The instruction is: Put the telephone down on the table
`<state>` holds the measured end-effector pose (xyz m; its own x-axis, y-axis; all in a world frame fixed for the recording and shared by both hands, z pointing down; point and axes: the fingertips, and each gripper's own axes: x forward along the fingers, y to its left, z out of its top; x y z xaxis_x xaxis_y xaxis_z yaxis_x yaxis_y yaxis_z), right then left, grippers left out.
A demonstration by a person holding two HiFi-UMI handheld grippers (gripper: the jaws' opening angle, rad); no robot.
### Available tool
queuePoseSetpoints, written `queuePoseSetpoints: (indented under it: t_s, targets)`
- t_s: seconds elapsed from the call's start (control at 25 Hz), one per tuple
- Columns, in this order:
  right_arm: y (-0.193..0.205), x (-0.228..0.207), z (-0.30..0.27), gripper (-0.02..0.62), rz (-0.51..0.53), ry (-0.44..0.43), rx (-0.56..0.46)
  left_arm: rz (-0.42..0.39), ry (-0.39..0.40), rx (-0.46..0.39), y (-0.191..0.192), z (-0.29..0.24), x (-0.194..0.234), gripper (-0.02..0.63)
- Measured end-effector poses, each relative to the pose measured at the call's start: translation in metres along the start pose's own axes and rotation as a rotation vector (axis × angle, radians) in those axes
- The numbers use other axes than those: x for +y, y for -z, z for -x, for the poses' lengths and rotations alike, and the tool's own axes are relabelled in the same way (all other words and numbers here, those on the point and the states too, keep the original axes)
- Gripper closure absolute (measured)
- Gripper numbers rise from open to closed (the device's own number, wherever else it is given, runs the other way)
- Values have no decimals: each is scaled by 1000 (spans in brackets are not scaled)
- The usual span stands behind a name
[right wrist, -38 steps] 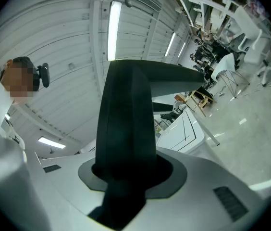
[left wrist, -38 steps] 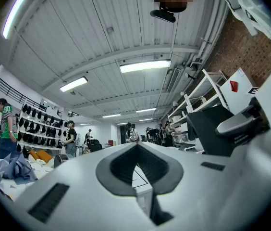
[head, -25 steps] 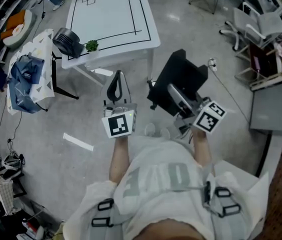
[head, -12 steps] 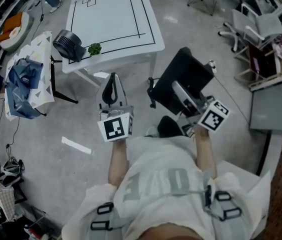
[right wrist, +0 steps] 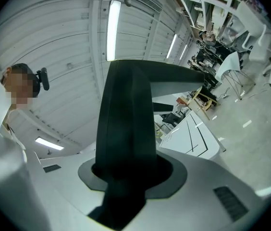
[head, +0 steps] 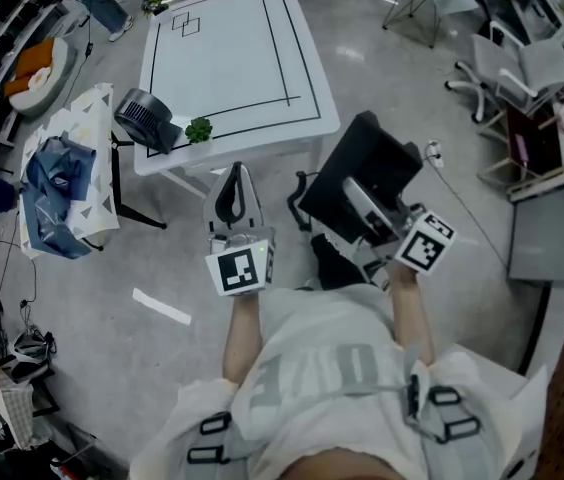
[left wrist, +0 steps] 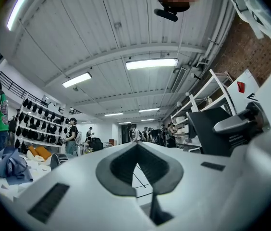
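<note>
My right gripper (head: 360,204) is shut on the telephone (head: 366,165), a big black slab that sticks out ahead of the jaws. In the right gripper view the telephone (right wrist: 126,124) rises from between the pads and hides most of what lies ahead of the right gripper (right wrist: 125,163). My left gripper (head: 231,194) is shut with nothing in it, and its tips meet in the left gripper view (left wrist: 136,145). The white table (head: 224,56) with black lines stands ahead, beyond both grippers, and shows again as the table (right wrist: 194,134) to the right of the telephone.
A small black fan (head: 143,119) and a green plant (head: 198,129) sit at the table's near left corner. A rack with blue cloth (head: 58,182) stands at the left. White chairs (head: 520,63) are at the right. A white strip (head: 160,307) lies on the grey floor.
The person has walked toward the white table with both grippers carried along. The telephone stays gripped in the right gripper and the left one stays shut.
</note>
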<state>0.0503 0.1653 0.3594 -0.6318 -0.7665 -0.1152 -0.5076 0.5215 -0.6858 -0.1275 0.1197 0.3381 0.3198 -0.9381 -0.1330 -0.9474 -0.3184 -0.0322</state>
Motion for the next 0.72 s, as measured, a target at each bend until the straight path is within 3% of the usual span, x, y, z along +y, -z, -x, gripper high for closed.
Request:
queuePoseSetpoints:
  t_s: [0.28, 0.72]
  targets:
    - [-35, -38, -58, 445, -9, -83, 7, -33, -40, -18, -3, -64, 17, 598]
    - [-116, -123, -176, 445, -61, -176, 92, -57, -126, -7, -4, -214, 47, 598]
